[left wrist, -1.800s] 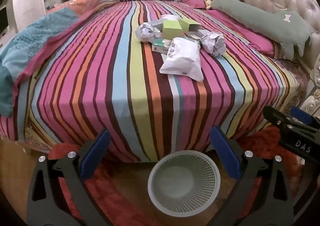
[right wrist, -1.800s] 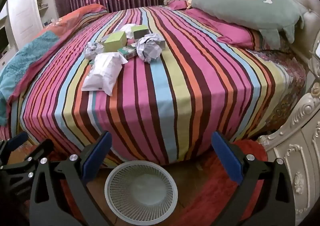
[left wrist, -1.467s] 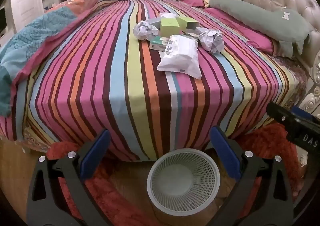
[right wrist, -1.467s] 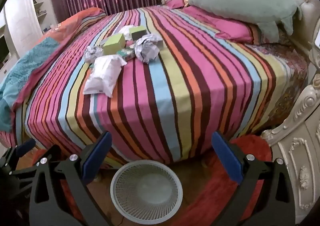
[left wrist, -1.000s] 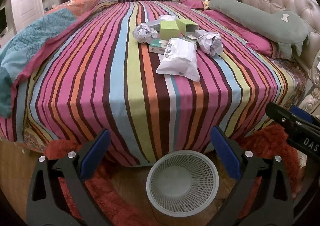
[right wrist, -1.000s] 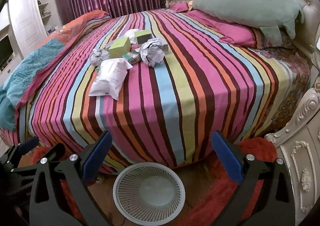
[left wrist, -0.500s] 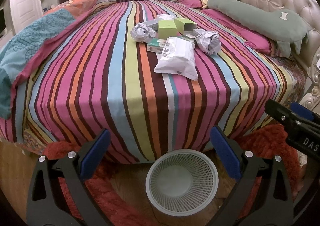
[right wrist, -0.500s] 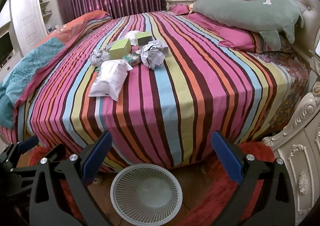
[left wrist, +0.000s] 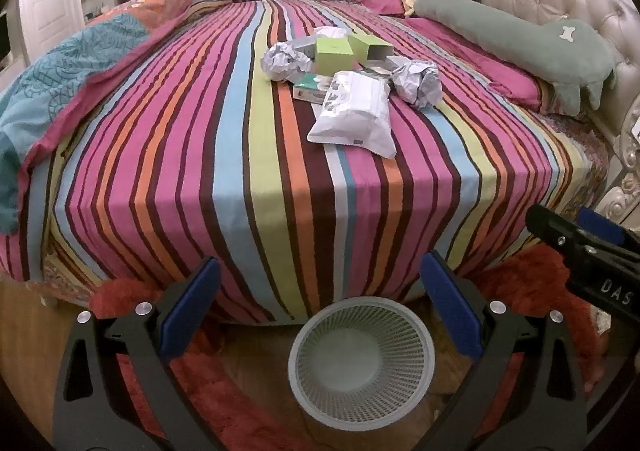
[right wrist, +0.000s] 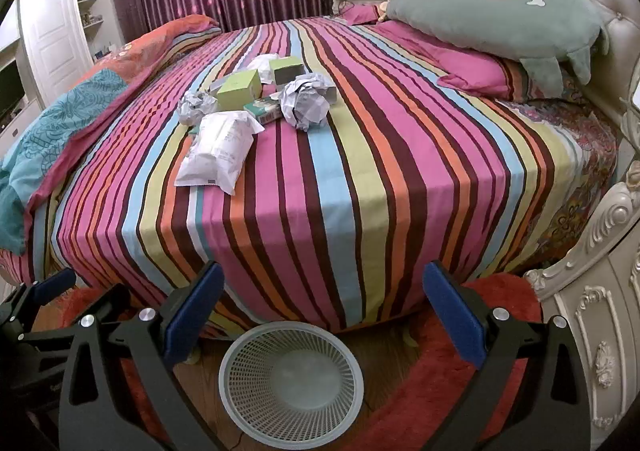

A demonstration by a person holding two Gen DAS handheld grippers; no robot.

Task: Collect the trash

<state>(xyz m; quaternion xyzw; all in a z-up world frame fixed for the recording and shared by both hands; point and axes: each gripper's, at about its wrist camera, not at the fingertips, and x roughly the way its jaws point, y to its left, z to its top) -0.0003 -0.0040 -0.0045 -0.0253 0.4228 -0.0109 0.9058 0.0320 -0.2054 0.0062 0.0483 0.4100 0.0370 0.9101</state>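
crumpled paper ball (right wrist: 306, 101), perhaps plastic mesh basket (right wrist: 291, 374)

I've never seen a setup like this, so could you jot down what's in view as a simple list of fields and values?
place: bedroom, striped bed
trash: white pouch, two crumpled paper balls, two green boxes, small printed carton, clustered mid-bed
bin: white mesh basket on the floor at the bed's foot, looks empty
left gripper: jaws open, holding nothing
right gripper: jaws open, holding nothing
also there: green pillow by the headboard
progress: nothing collected yet
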